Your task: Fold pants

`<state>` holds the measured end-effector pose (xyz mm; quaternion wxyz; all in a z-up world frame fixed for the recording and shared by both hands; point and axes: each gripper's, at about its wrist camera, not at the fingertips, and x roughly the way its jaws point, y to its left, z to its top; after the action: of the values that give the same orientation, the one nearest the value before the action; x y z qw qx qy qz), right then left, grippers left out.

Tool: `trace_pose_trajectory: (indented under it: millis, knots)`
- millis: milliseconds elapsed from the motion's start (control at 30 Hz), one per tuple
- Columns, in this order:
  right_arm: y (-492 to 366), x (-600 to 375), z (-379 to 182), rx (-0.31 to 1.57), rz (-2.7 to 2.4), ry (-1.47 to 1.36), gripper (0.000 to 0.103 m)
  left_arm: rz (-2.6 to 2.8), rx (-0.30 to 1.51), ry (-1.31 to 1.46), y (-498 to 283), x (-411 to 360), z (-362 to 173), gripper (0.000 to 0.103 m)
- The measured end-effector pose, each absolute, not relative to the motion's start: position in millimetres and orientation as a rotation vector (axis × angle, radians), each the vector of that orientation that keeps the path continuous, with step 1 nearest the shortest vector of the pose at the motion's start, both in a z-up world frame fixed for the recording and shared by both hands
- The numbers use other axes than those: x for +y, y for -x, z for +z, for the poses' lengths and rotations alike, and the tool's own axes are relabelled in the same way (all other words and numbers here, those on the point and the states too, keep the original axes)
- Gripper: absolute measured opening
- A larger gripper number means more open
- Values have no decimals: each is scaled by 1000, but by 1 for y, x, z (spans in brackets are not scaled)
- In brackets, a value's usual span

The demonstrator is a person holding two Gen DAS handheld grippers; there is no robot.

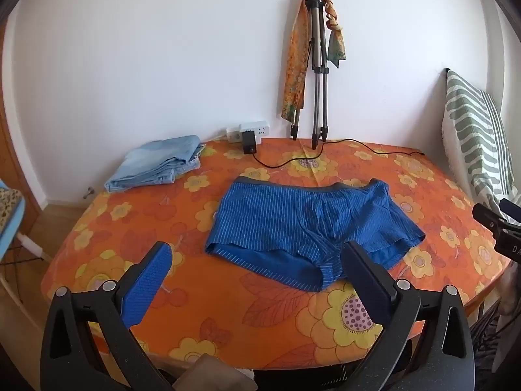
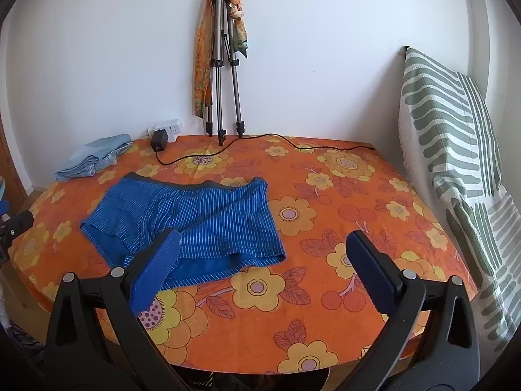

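Observation:
Blue pinstriped shorts (image 1: 302,224) lie spread flat on the orange flowered table cover (image 1: 228,319), grey waistband toward the wall, leg openings toward me. My left gripper (image 1: 257,270) hangs open in front of the near hem, nothing between its blue pads. In the right wrist view the same shorts (image 2: 195,221) lie left of centre. My right gripper (image 2: 263,260) is open and empty, its left finger over the shorts' near right hem. The right gripper's black body (image 1: 495,224) shows at the left view's right edge.
Folded light-blue jeans (image 1: 156,163) lie at the back left. A tripod (image 1: 317,75) draped with a scarf leans on the wall, beside a power strip (image 1: 249,130) and black cable (image 1: 342,150). A green-striped cushion (image 2: 456,150) stands along the right edge.

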<state>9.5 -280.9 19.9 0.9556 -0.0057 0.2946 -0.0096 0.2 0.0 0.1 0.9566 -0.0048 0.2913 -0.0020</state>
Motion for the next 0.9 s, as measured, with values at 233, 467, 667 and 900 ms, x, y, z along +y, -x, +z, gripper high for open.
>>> trace_pose_trajectory:
  millis: [233, 467, 667, 900]
  knots:
    - [-11, -277, 20, 602, -19, 22, 103, -4, 624, -1, -5, -7, -7, 103]
    - [-12, -277, 21, 600, -18, 26, 103, -2, 619, -2, -4, -4, -9, 103]
    - [-10, -276, 23, 593, -24, 24, 103, 0, 619, 1, -4, -4, -7, 103]
    - [-9, -275, 24, 591, -26, 25, 103, -3, 621, 3, -6, -3, -6, 103]
